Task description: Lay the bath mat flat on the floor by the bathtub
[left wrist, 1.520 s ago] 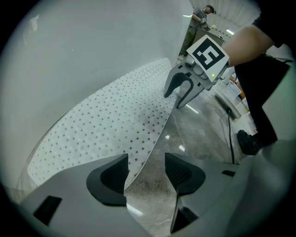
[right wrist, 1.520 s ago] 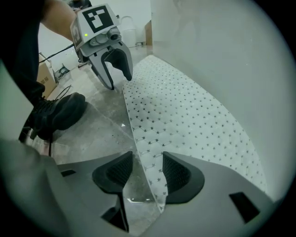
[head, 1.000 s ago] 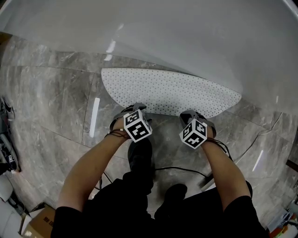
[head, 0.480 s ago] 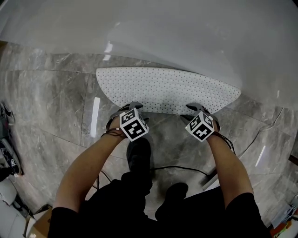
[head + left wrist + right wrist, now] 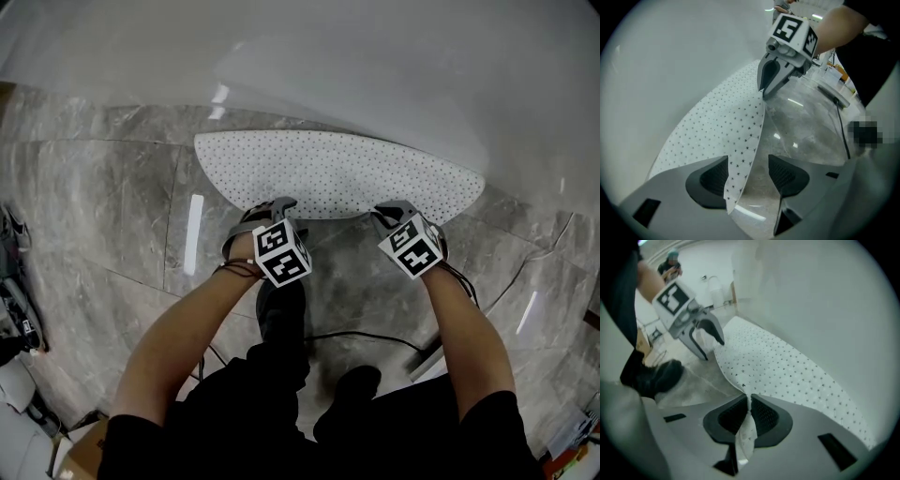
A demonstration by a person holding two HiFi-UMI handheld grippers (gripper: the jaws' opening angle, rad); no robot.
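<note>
Star-dotted white bath mat (image 5: pixel 337 176) on grey marble floor (image 5: pixel 112 187), alongside bathtub (image 5: pixel 375 75), near edge lifted. Left gripper (image 5: pixel 272 204) jaws wide, edge loose between. Right gripper (image 5: pixel 393 211) jaws just closing, pinched on same edge.

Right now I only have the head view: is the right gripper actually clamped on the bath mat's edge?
Observer: Yes. The right gripper has just been closing, and its pads now pinch the bath mat edge.
Operator: Left one?
Observer: The left gripper is open. The mat edge hangs between its jaws, not pinched.
Operator: Mat flat yet?
Observer: Not quite. The gripper views show the near edge curled up off the marble floor at both grippers.
</note>
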